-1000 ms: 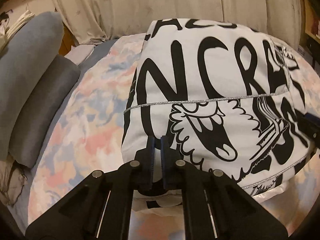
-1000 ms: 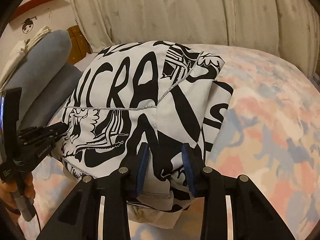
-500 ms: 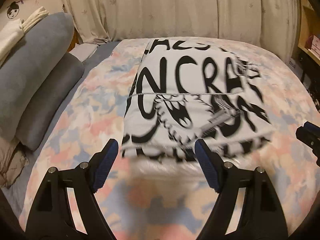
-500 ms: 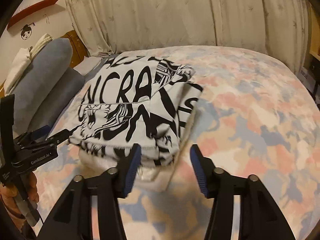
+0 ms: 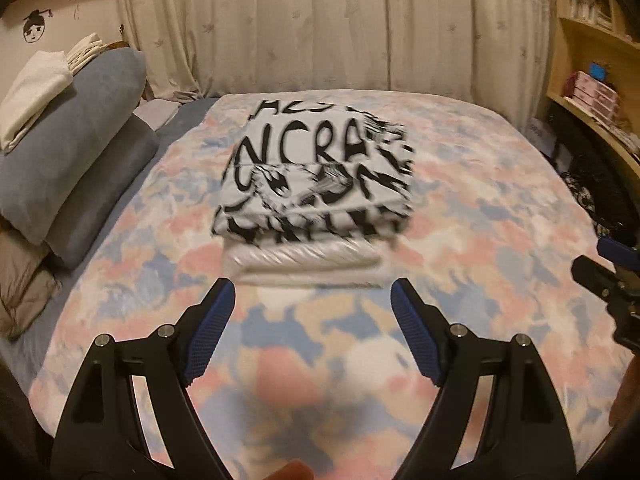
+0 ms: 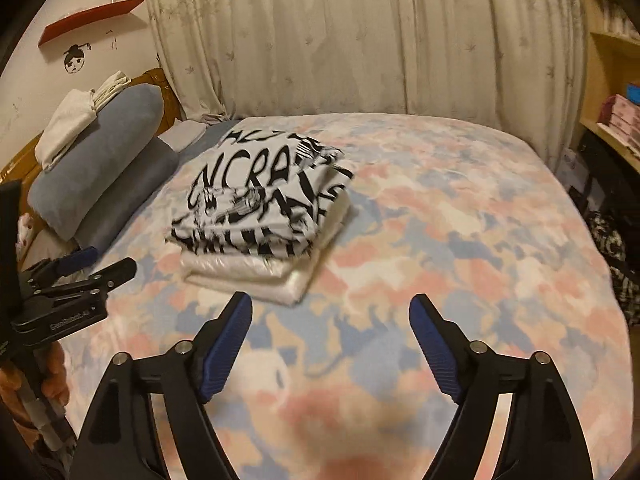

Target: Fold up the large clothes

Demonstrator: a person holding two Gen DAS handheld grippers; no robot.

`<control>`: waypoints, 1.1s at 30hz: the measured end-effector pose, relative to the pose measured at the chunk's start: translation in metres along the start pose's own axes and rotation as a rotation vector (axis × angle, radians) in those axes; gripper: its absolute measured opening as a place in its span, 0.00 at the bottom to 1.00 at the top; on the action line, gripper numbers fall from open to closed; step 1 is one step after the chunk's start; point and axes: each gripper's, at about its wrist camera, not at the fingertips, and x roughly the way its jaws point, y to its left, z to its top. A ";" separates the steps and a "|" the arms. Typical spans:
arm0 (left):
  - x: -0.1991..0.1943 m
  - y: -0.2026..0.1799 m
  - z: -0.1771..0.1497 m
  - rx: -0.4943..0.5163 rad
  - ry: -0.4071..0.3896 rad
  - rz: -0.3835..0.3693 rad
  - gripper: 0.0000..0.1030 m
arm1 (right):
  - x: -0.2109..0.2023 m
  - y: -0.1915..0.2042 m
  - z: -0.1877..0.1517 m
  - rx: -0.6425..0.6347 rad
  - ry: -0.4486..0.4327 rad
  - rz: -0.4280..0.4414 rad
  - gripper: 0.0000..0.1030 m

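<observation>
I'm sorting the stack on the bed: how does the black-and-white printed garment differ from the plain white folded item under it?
The black-and-white printed garment carries bold black lettering and drawings; the plain white folded item shows no print. The printed garment lies on top, while the white item rests directly on the bedspread. The white item's near edge sticks out beyond the printed garment's edge. Both are folded into compact rectangles, untouched by either claw.

blurred garment (image 5: 316,184) print (lettering unreadable)
</observation>
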 end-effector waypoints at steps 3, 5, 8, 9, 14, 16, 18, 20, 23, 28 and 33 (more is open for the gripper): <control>-0.030 -0.019 -0.031 0.002 -0.011 -0.014 0.76 | -0.034 -0.008 -0.035 -0.008 0.008 -0.024 0.81; -0.049 -0.033 -0.058 0.003 -0.014 -0.022 0.76 | -0.057 -0.014 -0.063 -0.005 0.021 -0.030 0.83; -0.068 -0.049 -0.093 0.015 -0.015 -0.021 0.76 | -0.085 -0.018 -0.105 -0.006 0.020 -0.044 0.84; -0.075 -0.056 -0.107 0.020 -0.018 -0.023 0.76 | -0.092 -0.019 -0.118 -0.004 0.021 -0.047 0.85; -0.095 -0.076 -0.162 0.020 0.007 0.006 0.77 | -0.127 -0.025 -0.196 0.042 0.054 -0.038 0.85; -0.099 -0.080 -0.179 0.001 0.027 0.001 0.77 | -0.137 -0.025 -0.222 0.062 0.054 -0.038 0.85; -0.102 -0.084 -0.193 -0.013 0.046 -0.011 0.77 | -0.145 -0.024 -0.241 0.070 0.059 -0.040 0.85; -0.106 -0.087 -0.205 -0.023 0.062 -0.020 0.77 | -0.160 -0.023 -0.264 0.076 0.059 -0.059 0.85; -0.112 -0.092 -0.218 -0.028 0.074 -0.024 0.77 | -0.171 -0.024 -0.281 0.106 0.062 -0.079 0.85; -0.120 -0.095 -0.226 -0.035 0.096 -0.039 0.77 | -0.191 -0.029 -0.297 0.158 0.055 -0.067 0.86; -0.135 -0.095 -0.225 -0.036 0.097 -0.051 0.77 | -0.200 -0.029 -0.291 0.142 0.057 -0.051 0.86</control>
